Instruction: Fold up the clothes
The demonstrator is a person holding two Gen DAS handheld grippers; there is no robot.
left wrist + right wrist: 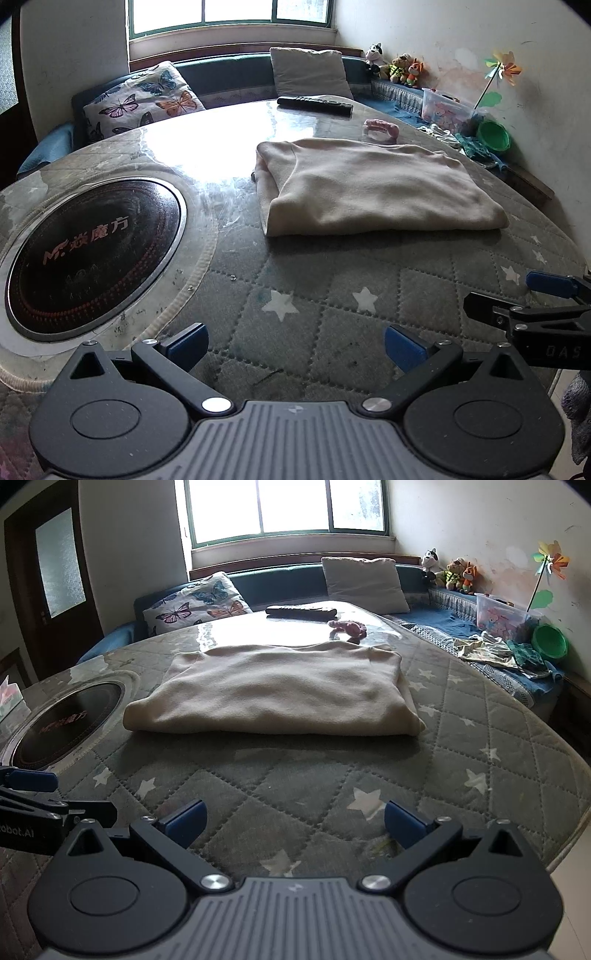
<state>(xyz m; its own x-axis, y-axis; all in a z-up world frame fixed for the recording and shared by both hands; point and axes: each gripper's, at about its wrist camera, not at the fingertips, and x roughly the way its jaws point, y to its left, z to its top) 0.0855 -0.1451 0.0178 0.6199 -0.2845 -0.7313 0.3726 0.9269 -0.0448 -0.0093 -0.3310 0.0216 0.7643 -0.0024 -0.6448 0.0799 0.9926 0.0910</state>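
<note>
A folded beige sweater lies flat on the quilted, star-patterned tabletop, beside the round black cooktop set into it. My left gripper and my right gripper hang over the near edge, both with jaws spread wide and holding nothing, well apart from the sweater. Beyond the sweater, a pink toy and a black remote rest on the glossy far side, before a butterfly-print pillow.
</note>
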